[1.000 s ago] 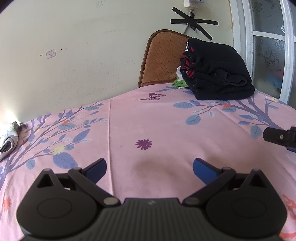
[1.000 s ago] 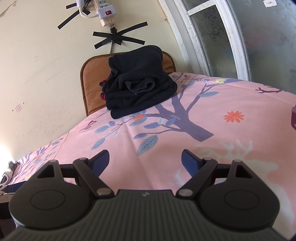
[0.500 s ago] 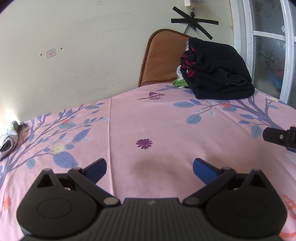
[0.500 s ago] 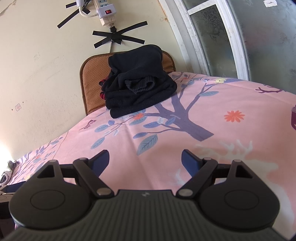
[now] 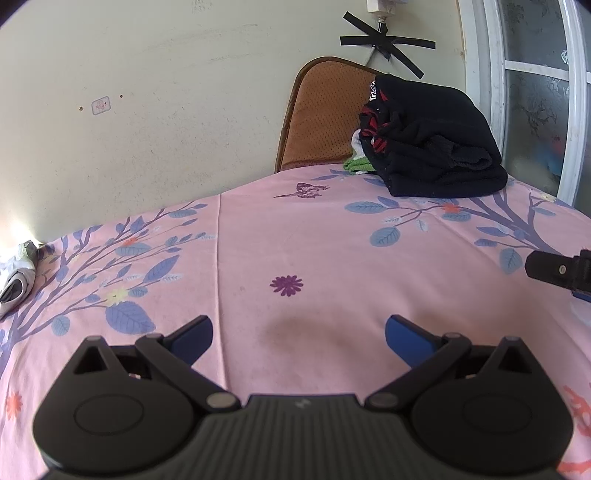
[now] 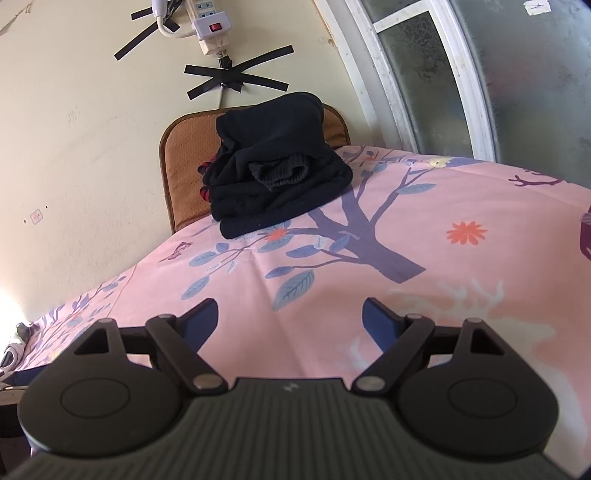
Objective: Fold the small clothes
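A stack of folded black clothes (image 5: 432, 147) with red trim rests at the far right of the pink floral sheet (image 5: 314, 240); a green and white garment (image 5: 356, 162) peeks out at its left. The same black stack (image 6: 277, 173) sits far ahead in the right wrist view. My left gripper (image 5: 298, 334) hovers open over bare sheet, nothing between its blue fingers. My right gripper (image 6: 290, 319) is open too, over the sheet (image 6: 369, 266), with nothing held. A black part of the right gripper (image 5: 557, 269) shows at the left view's right edge. A small white and grey garment (image 5: 16, 273) lies at the far left edge.
A brown cushion (image 5: 321, 118) leans on the cream wall behind the stack. A window frame (image 5: 498, 92) stands at the right. A power strip (image 6: 207, 26) and black tape (image 6: 236, 79) are fixed on the wall above.
Both views have shifted very slightly; the grippers stay open and nothing on the sheet has moved.
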`<state>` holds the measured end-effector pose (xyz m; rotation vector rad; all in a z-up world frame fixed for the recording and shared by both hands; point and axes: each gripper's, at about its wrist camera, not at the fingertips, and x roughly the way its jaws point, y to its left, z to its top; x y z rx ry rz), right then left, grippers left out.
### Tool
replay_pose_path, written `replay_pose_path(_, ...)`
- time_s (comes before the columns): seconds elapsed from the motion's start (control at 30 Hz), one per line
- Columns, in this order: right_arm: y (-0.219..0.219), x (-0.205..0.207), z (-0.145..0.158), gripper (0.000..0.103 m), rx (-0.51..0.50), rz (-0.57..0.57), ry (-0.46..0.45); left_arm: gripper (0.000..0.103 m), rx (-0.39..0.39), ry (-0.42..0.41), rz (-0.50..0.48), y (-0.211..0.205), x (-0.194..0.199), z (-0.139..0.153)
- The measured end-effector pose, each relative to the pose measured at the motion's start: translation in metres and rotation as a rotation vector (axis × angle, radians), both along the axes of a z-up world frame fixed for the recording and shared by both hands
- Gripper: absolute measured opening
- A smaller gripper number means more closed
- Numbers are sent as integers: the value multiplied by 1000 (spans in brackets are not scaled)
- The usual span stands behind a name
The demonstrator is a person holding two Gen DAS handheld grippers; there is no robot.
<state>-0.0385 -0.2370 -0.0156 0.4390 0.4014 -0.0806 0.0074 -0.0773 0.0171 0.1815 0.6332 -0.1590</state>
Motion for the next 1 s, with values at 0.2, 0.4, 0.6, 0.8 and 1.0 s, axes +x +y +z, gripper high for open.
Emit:
replay_pose_path(0.2,0,0,0,87,0,1,0,103,-6,-2,-6,1,-1,0)
replay_pose_path(0.4,0,0,0,87,0,1,0,103,-12,1,-4,2,0,0)
replay_pose_path(0.6,0,0,0,87,0,1,-1,103,-13,3,-3,1,0,0)
replay_pose_path(0.8,0,0,0,87,0,3,-1,103,-11,4,-5,1,0,-1)
replay_pose_path(1.0,-1,1,0,87,0,4,-1,103,-11,4,-5,1,0,-1)
